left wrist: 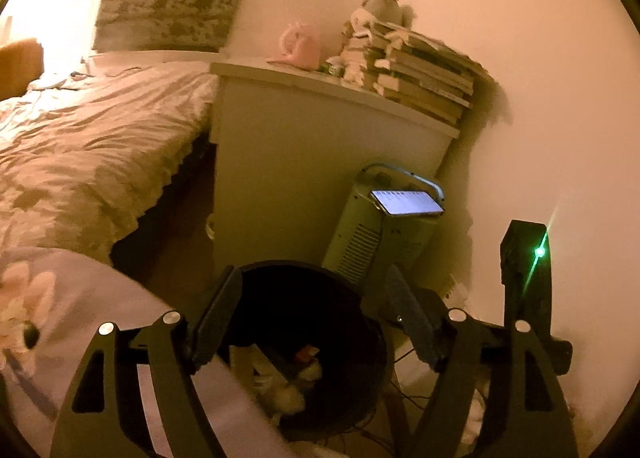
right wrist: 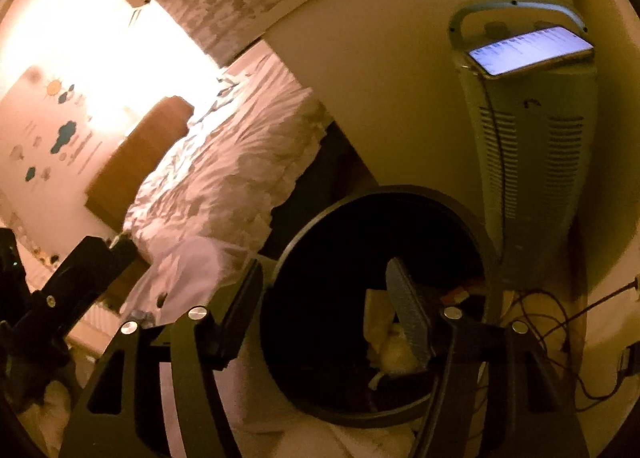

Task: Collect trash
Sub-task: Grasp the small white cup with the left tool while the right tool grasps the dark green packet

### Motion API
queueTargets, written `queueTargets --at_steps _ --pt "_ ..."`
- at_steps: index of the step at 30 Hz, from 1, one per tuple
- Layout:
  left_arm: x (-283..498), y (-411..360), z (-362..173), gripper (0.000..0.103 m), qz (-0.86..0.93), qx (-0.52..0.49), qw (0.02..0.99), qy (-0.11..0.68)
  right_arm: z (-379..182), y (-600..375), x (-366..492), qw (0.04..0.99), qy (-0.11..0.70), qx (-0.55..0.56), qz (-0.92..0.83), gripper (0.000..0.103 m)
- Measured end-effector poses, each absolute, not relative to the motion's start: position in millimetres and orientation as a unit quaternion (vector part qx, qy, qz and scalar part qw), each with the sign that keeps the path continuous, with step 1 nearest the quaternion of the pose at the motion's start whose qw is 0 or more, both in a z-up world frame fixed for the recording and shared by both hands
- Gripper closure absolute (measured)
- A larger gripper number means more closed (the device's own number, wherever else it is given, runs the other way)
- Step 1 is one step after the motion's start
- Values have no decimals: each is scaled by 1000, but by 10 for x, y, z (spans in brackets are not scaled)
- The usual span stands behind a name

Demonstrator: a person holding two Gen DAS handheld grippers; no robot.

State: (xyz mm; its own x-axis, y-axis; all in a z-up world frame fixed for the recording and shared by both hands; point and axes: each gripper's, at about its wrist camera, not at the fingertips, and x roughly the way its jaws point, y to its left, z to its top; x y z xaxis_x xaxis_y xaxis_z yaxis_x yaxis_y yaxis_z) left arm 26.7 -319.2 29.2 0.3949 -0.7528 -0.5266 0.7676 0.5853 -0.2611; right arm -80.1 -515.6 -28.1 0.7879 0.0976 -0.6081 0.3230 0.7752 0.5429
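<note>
I've got both tongs over the black bin (right wrist: 280,258), which I'll use as my ref. Left tongs (left wrist: 312,322) spread wide, nothing btwn the fingers. Right tongs (right wrist: 324,310) also apart, empty. Trash (right wrist: 394,350), pale crumpled paper w/ a reddish scrap, lies inside the bin at the bottom. Behind the bin stands a pale green heater (right wrist: 532,162) w/ a lit phone (right wrist: 528,48) on top. Bed (left wrist: 92,138) sits left of the bin; white cabinet (left wrist: 312,146) behind it carries stacked books (left wrist: 424,74).
</note>
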Motion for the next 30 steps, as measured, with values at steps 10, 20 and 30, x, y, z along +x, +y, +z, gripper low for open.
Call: queueTargets --at_steps 10,20,30 --pt "670 -1942 265 27 -347 -39 882 316 -122 -4367 -304 894 352 277 15 34" --pt "1322 -257 67 28 -171 -64 924 336 182 -3011 520 890 399 170 138 34" --pt "2110 410 -394 29 -106 -19 909 402 91 -1545 1366 852 469 30 231 21"
